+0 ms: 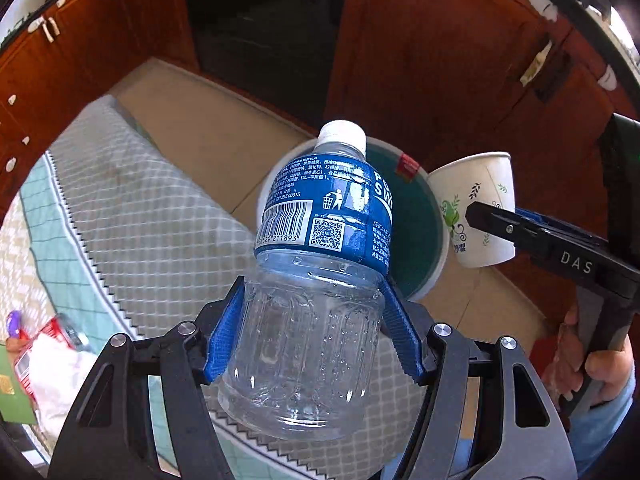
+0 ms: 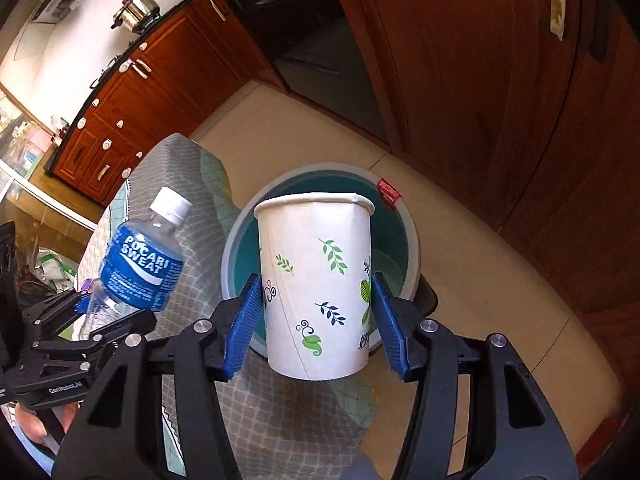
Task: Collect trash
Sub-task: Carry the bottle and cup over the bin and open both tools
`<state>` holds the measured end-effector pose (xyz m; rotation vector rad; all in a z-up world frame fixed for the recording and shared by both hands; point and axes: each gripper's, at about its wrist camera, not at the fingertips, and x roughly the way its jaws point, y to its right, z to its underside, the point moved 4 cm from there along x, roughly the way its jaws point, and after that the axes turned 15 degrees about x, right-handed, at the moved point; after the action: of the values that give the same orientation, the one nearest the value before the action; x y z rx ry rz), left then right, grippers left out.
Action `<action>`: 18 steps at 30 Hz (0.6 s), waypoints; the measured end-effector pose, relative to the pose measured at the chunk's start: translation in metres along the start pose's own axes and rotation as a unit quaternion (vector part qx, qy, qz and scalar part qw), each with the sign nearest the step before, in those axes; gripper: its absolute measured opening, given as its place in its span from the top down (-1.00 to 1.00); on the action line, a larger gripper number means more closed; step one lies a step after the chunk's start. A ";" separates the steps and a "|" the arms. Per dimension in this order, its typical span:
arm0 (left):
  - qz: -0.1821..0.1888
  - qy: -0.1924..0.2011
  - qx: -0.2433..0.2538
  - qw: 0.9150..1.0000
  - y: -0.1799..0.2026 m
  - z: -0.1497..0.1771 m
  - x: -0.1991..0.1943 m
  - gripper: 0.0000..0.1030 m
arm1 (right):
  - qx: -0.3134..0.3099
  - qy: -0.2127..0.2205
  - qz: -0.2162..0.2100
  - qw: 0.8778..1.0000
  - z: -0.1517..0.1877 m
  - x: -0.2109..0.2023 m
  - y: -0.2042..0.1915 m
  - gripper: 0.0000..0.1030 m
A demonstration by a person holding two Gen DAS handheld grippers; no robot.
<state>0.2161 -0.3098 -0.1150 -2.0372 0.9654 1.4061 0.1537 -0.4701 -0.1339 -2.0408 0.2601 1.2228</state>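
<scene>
Gripping a clear plastic bottle with a blue label and white cap [image 1: 316,280], the left gripper [image 1: 312,328] presses its blue ribbed pads against the bottle's ridged lower body, so its jaws are closed on the bottle, which tilts cap-first toward the far side; the right gripper [image 2: 316,324] clamps a white paper cup printed with green and dark blue leaves [image 2: 316,288] between its own blue pads, mouth toward the far side; beyond both, a round bin with a pale rim and teal inside [image 2: 412,240] stands on the beige tiled floor [image 2: 480,280], with a small red tag [image 2: 389,191] on its far rim; a grey-and-green checked cloth [image 1: 132,216] drapes over the near left; reddish wooden cabinets [image 2: 460,60] line the far side.
</scene>
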 end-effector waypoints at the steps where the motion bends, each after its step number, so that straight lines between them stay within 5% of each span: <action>1: 0.007 -0.008 0.000 1.000 0.003 -0.007 0.013 -0.29 | 0.003 -0.006 0.002 1.000 -0.002 0.007 0.003 -0.02; 10: 0.034 -0.058 -0.007 0.998 0.014 -0.046 0.085 -0.32 | 0.025 -0.031 0.017 0.999 -0.018 0.045 0.012 -0.03; 18: 0.035 -0.050 -0.012 0.998 0.017 -0.051 0.080 -0.39 | 0.029 -0.045 0.022 0.998 -0.023 0.061 0.019 -0.03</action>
<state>0.2511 -0.3799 -0.1714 -1.9463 0.9903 1.5483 0.1917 -0.4875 -0.1875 -1.9348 0.2954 1.3164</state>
